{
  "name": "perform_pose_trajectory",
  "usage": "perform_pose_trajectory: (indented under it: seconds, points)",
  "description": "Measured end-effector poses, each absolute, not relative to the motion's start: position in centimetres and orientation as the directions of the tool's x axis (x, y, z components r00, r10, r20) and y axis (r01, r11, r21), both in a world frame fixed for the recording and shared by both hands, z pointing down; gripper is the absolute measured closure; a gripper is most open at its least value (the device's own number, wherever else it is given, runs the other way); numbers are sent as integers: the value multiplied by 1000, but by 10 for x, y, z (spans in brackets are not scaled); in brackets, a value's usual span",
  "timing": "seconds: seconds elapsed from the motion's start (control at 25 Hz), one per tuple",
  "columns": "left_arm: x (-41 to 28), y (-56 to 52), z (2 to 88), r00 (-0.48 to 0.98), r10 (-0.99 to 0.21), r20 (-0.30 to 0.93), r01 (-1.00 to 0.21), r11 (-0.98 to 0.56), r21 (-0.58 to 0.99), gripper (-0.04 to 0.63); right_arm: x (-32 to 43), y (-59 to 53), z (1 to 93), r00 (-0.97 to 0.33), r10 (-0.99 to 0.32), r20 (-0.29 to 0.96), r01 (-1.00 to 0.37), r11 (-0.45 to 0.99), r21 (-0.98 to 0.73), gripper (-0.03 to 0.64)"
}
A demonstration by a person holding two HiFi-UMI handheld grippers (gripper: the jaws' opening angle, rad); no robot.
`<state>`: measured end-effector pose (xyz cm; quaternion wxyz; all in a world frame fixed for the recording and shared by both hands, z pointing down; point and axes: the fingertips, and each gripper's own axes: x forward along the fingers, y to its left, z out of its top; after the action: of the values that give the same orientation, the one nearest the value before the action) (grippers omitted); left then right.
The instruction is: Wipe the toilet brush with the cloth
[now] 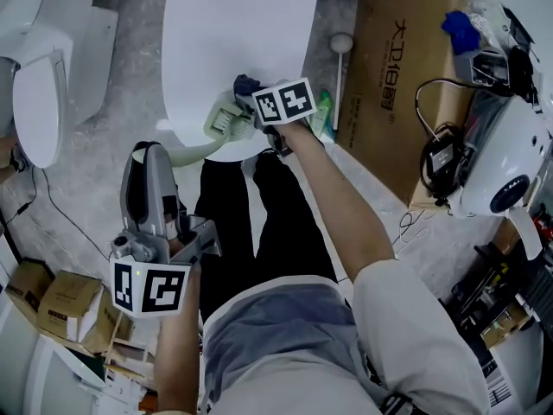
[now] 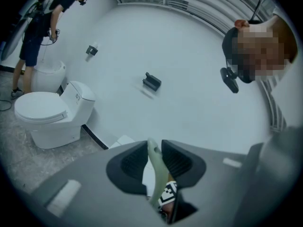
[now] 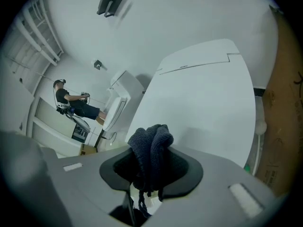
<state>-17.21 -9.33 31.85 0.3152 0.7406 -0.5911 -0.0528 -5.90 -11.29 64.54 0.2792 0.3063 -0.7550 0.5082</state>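
The left claw is clenching the brush by its handle. The right claw is gripping the cloth. The brush's long axis is running forward from the left claw, its head lying just beside the cloth, over the toilet lid. One brush and one cloth are being held.

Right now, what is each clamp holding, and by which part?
The left gripper clamps the toilet brush near its handle's end; the right gripper pinches the cloth at a bunched fold.
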Motion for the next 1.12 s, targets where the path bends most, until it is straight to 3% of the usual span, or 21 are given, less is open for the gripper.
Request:
perform_pose_trajectory:
  seconds: [1.12]
  points:
    - [-173, -92, 314, 257, -921, 294, -863, -82, 498, 595, -103, -125, 578, -785, -203, 586, -608, 435, -664, 500]
